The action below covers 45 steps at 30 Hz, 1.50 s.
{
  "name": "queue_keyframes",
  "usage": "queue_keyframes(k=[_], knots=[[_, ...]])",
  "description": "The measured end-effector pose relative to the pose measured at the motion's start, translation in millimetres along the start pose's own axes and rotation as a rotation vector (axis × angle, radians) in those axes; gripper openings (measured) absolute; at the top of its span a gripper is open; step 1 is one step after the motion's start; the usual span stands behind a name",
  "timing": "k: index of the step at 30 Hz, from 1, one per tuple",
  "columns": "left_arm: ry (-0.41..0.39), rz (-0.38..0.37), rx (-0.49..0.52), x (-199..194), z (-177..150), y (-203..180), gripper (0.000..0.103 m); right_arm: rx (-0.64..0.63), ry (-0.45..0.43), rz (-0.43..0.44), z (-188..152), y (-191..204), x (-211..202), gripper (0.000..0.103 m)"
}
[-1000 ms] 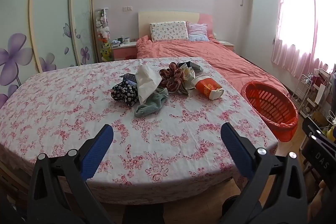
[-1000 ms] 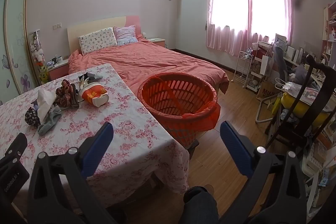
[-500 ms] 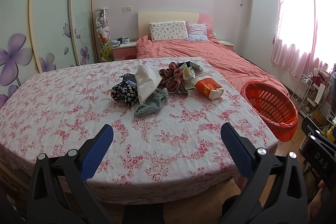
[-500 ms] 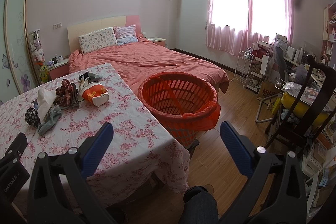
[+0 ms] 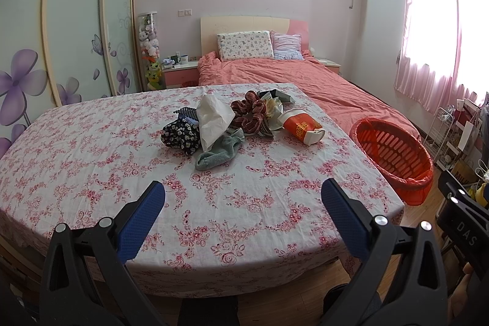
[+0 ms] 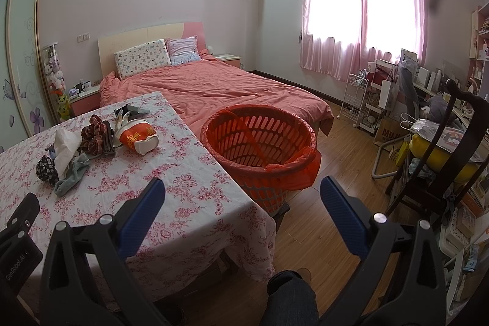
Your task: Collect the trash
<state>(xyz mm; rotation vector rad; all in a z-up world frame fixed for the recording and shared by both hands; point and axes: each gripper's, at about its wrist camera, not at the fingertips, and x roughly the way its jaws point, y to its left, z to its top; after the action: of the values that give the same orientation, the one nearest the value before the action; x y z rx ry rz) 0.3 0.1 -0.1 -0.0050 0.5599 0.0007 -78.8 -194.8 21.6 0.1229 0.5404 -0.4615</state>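
A pile lies mid-table on the floral cloth [image 5: 91,161]: a white crumpled tissue [image 5: 212,118], a red and white paper cup [image 5: 301,126] on its side, crumpled wrappers [image 5: 273,103], a plaid scrunchie [image 5: 249,112], a dark floral pouch [image 5: 180,135] and a green sock [image 5: 220,153]. An orange basket [image 5: 394,155] with an orange liner stands on the floor right of the table. My left gripper [image 5: 243,211] is open and empty, near the table's front edge. My right gripper [image 6: 243,210] is open and empty, before the basket [image 6: 262,142]; the cup [image 6: 137,136] and tissue [image 6: 65,147] show at its left.
A bed [image 6: 220,87] with a salmon cover stands behind the table. A wardrobe [image 5: 61,29] with flower doors is at left. A dark chair [image 6: 443,148], a white rack [image 6: 357,100] and a cluttered desk fill the right side. Wooden floor [image 6: 342,167] lies between basket and chair.
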Motion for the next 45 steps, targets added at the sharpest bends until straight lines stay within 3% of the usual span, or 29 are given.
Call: queue_keyframes(k=[45], knots=[[0.001,0.002,0.003,-2.5,-7.0,-2.2,0.101,0.001,0.003,0.001,1.2,0.3,3.1,0.099]])
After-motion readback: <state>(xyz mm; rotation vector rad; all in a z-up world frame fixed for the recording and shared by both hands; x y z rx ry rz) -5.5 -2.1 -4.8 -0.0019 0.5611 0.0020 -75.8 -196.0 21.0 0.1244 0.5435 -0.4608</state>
